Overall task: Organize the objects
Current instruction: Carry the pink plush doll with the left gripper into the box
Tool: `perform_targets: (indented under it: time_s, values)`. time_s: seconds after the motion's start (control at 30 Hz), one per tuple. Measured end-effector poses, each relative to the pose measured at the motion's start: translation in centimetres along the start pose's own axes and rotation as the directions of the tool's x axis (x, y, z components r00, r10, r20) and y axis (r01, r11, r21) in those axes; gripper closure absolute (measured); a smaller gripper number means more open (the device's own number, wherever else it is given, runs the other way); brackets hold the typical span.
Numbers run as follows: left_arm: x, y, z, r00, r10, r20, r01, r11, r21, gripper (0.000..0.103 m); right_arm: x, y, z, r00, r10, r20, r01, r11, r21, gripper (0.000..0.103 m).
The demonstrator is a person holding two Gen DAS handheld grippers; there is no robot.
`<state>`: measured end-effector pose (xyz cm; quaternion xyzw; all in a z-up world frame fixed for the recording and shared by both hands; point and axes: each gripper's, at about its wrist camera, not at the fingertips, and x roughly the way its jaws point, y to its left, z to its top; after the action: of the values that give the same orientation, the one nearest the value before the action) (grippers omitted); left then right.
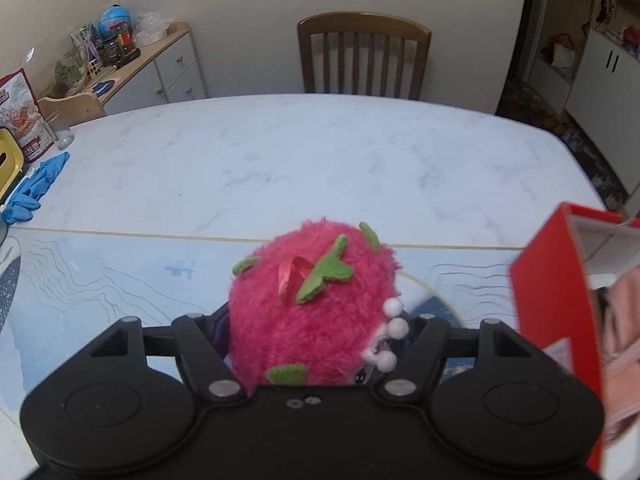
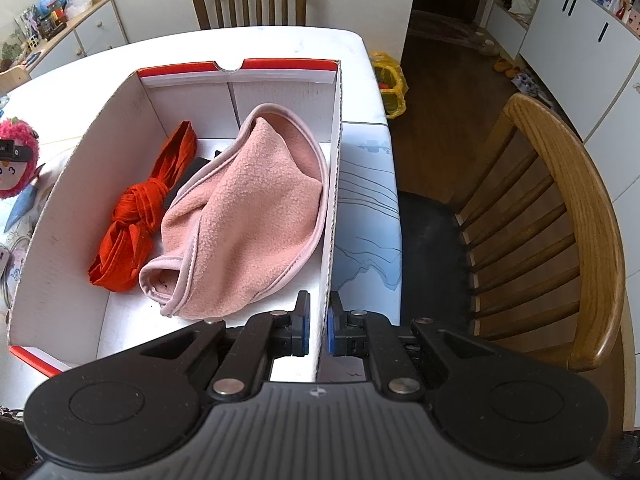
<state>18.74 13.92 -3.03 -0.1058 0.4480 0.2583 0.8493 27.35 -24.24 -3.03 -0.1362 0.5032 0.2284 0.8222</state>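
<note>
A fuzzy pink plush toy [image 1: 312,304] with green felt leaves and a white bead string sits between the fingers of my left gripper [image 1: 316,332], which is shut on it and holds it above the patterned mat. In the right wrist view the same toy [image 2: 18,136] shows at the left edge, beside the box. The red-and-white cardboard box [image 2: 280,66] stands open on the table. A pink fleece cloth [image 2: 248,216] and a knotted red cloth [image 2: 136,216] lie inside it. My right gripper [image 2: 318,324] is shut on the box's near right wall, one blue pad on each side.
A wooden chair [image 1: 364,56] stands at the table's far side, another [image 2: 560,232] to the right of the box. Blue gloves [image 1: 36,188] and a glass [image 1: 60,130] lie at the table's left edge. The box's red corner [image 1: 552,300] is close on the right.
</note>
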Motion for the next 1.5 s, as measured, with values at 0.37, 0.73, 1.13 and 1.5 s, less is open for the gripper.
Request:
perform_targets:
  time_s: [0.37,0.73,1.13,1.5]
  values:
    - [-5.4,-6.4,0.3,0.988,-0.144,0.057,0.139,0.987,0.079,0.034,0.0,-0.7,-0.1,0.999,0.041,0.016,-0.041,0.999,0.001,0.095]
    - [-7.7,-14.6,-0.2,0.963,-0.265,0.049,0.250,0.946,0.205,0.034,0.1,-1.0,-0.2,0.997,0.069,0.025,-0.069,0.998,-0.013,0.095]
    - [-5.3,-21.1,0.1,0.961,-0.276,0.019,0.261,0.927,0.269,0.034,0.2,-1.3,-0.1,0.995,0.091,0.029,-0.090,0.996,-0.026,0.095]
    - [-0.4,-23.1,-0.4,0.983,-0.176,-0.047,0.182,0.933,0.310,0.034,0.3,-1.5,-0.1,0.994,0.102,0.029,-0.102,0.994,-0.027,0.095]
